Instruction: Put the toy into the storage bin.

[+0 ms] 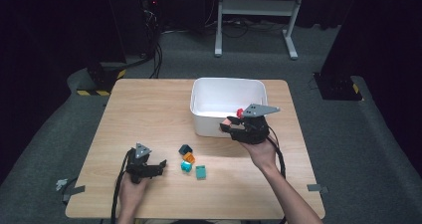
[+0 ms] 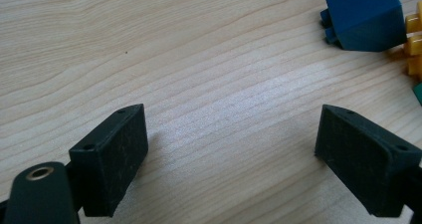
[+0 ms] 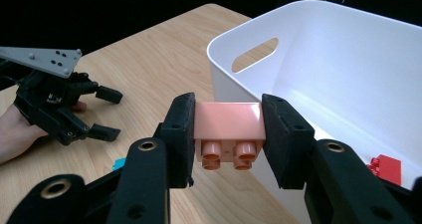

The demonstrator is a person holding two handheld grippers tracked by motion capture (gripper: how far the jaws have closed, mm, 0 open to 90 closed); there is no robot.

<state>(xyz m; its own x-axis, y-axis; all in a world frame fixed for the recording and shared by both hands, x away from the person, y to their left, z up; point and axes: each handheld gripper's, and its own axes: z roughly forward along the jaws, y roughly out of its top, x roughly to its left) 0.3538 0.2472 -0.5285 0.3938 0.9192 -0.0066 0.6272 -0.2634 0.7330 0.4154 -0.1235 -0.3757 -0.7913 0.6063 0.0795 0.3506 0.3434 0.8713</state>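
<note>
My right gripper [image 1: 230,127] [image 3: 229,134] is shut on a pink brick [image 1: 228,121] [image 3: 228,122], studs facing the camera, just outside the near rim of the white bin [image 1: 209,127] [image 3: 343,64]. A red brick [image 1: 239,112] [image 3: 385,168] lies inside the bin. My left gripper [image 1: 162,166] [image 2: 234,159] rests low over the table with its jaws wide apart and nothing between them; in the right gripper view the left gripper [image 3: 112,113] appears at the left. A dark blue brick [image 1: 185,149] [image 2: 366,17], an orange brick [image 1: 189,158] [image 2: 414,45], a teal brick [image 1: 186,167] and a green brick [image 1: 201,172] lie between the hands.
The wooden table [image 1: 144,109] has bare room on its left half and behind the left gripper. The bin stands at the table's back right. Beyond the table, a white metal frame [image 1: 256,7] stands on the grey floor.
</note>
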